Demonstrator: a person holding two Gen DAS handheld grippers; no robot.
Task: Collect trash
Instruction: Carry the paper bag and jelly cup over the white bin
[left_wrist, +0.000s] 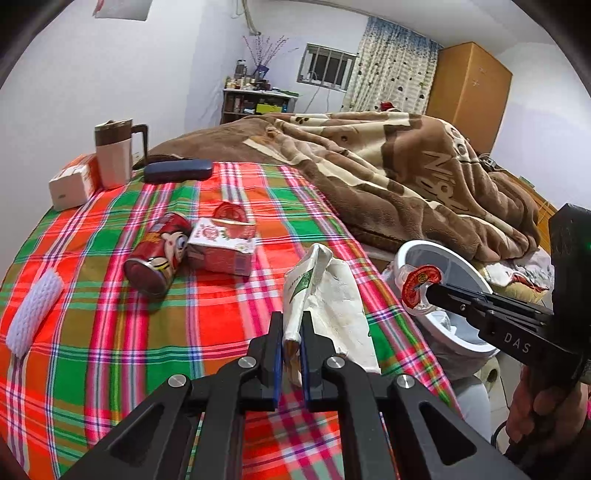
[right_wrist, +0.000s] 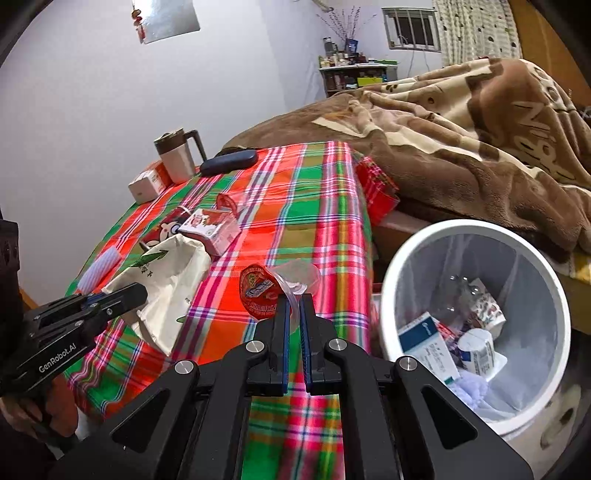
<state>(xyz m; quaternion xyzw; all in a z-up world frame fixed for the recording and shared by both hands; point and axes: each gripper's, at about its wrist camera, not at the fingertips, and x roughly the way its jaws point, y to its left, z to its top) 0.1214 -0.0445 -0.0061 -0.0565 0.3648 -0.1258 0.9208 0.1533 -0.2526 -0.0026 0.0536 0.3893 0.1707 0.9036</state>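
— While the left gripper (left_wrist: 291, 328) is pinching the crumpled white paper bag (left_wrist: 325, 295) near the counter's (left_wrist: 110, 295) front right corner, what is the right one doing?

— The right gripper (right_wrist: 294, 308) is clamping the rim of a clear plastic cup with a peeled red foil lid (right_wrist: 258, 290), and it is hanging over the counter's right edge, just beside the white trash bin (right_wrist: 391, 295).

— So both are carrying loads. How should the drop be going?

— I'd say the cup is going first. The bin is sitting off the right edge, below the counter, already holding boxes and cups. Bringing the cup fully over the opening before spreading the fingers is what matters, since the light foil flap could be catching on the rim.

— And the bag?

— It is drooping below the left gripper's fingers, so lifting it clear of the plaid cloth is wise; dragging could be pulling the cloth along.

— What is waiting afterwards?

— A red can (left_wrist: 157, 254) and a small red carton (left_wrist: 221, 247) are lying mid-counter, and a white foam sleeve (left_wrist: 33, 314) is lying near the left edge.
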